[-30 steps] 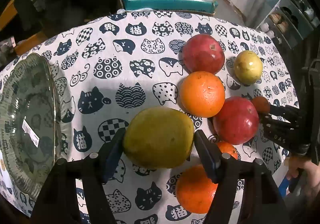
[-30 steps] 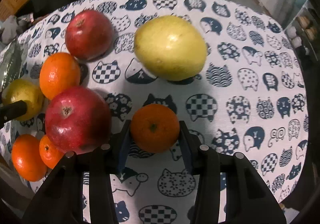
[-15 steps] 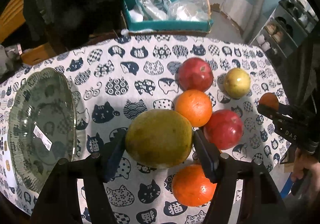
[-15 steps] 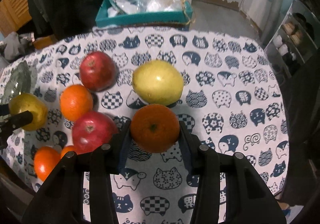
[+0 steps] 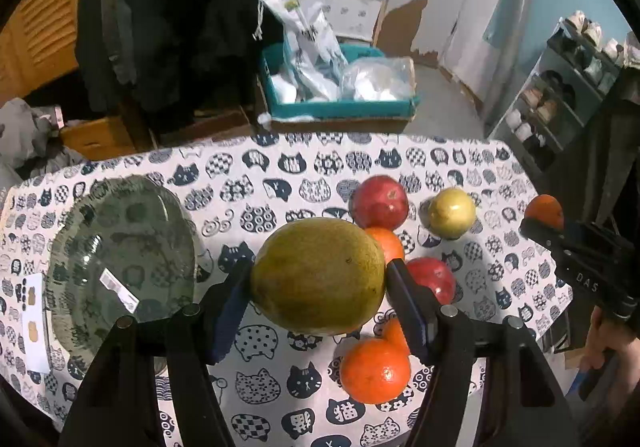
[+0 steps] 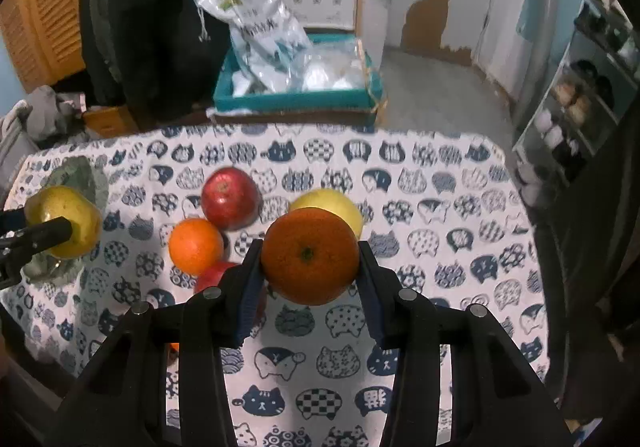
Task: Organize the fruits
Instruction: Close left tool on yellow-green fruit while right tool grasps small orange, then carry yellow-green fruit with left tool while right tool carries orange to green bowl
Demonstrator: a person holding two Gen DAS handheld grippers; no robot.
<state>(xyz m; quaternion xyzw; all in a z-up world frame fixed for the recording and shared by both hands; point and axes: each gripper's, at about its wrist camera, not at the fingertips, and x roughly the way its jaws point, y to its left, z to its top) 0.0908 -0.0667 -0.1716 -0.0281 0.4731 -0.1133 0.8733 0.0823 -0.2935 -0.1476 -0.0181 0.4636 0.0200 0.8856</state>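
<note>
A cluttered room, with a cat-print cloth over the counter point(image 5: 280, 175). At the left lies a glass plate point(image 5: 120, 247), empty. The left gripper point(image 5: 318, 287) has its jaws clamped on a big yellow-green citrus point(image 5: 318, 279), held clear above the cloth. The right gripper point(image 6: 310, 259) pinches an orange point(image 6: 310, 255), also aloft. Both fruits are round and smooth; I'd worry one rolls out of its grip and knocks the red apple point(image 6: 230, 197) and loose oranges toward the counter's edge.
</note>
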